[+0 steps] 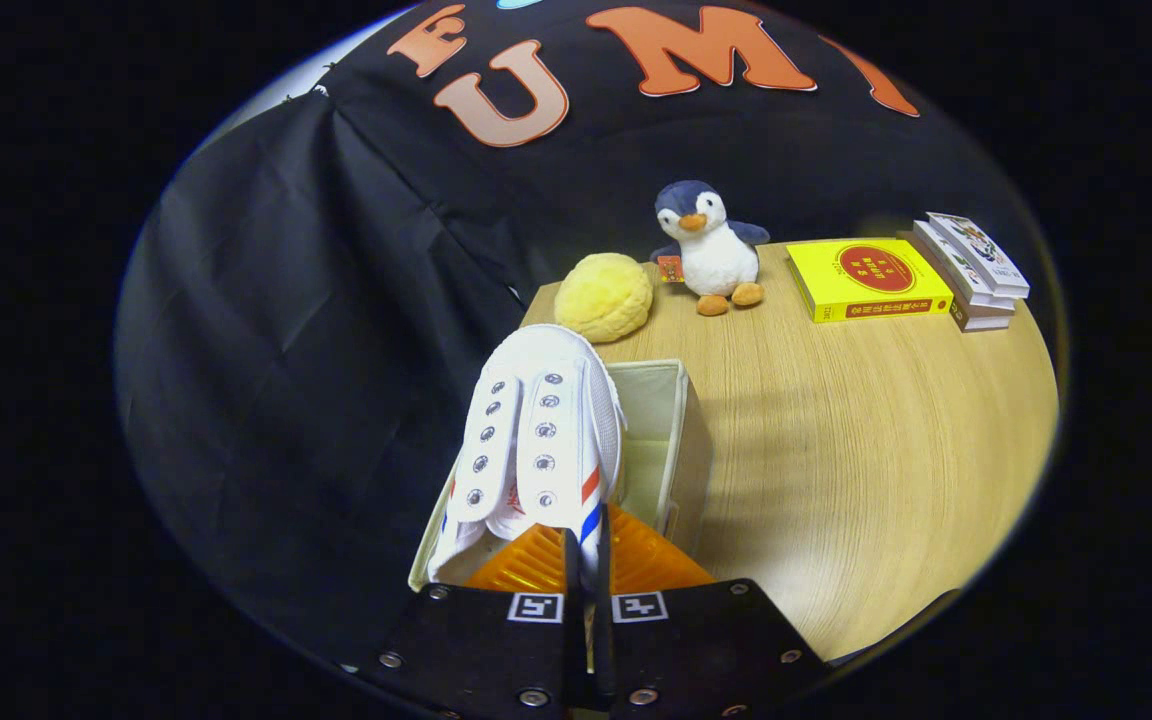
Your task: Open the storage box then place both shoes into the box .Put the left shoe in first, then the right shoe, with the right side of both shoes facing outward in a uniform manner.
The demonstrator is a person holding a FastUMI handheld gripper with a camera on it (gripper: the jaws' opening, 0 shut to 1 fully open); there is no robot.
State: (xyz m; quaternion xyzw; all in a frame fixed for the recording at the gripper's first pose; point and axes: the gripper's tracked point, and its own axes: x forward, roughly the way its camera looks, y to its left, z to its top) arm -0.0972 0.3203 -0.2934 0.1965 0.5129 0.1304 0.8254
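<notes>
The wooden table carries a storage box, yellow plush, penguin and books.

The shoe is showing white with red and blue stripes on its side and silver eyelets. The storage box is looking cream. The table is showing pale wood grain. The round cushion is glowing yellow. The penguin toy is wearing navy, white and orange. The book is showing yellow with a red circle.
</notes>
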